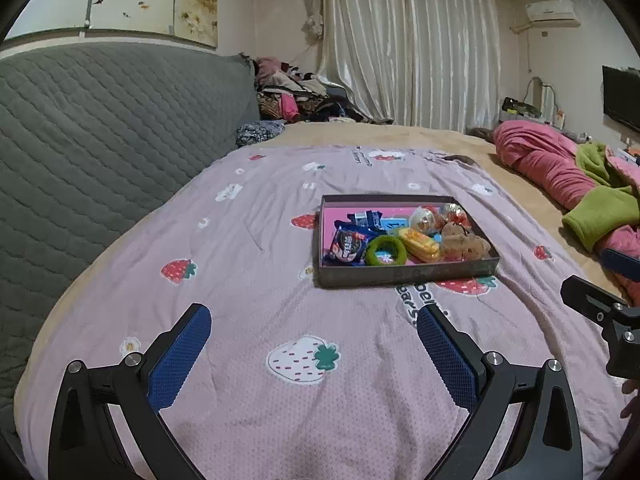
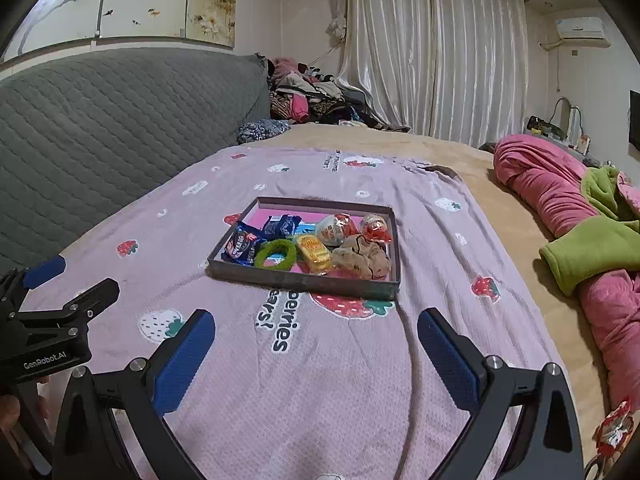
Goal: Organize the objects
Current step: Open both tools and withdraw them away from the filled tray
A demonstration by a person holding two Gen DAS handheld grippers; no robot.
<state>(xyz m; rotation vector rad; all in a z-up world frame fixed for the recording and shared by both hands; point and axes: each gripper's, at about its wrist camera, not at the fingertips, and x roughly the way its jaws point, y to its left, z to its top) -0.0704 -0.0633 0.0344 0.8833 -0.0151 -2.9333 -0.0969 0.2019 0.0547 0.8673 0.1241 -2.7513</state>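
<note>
Both the left tool [image 1: 316,340] and right tool [image 2: 316,338] hang released and empty over the bed's near edge, while the shallow tray [image 2: 296,278] mid-bed holds light, crinkly, slippery snack packets [image 2: 240,245], probably best pinched by their edges.

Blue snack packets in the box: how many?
2. One blue snack packet lies at the box's near-left corner; the other sits just behind it. More could be hidden underneath.

Ahead of tongs: pink bedsheet [image 1: 260,280], strawberry print. Grey box [image 2: 296,278], pink floor. Inside: blue cookie packs [image 2: 240,245], green fuzzy ring [image 2: 276,255], yellow packet [image 2: 316,254], brown plush [image 2: 362,260]. Blue finger pads [image 1: 180,360].
</note>
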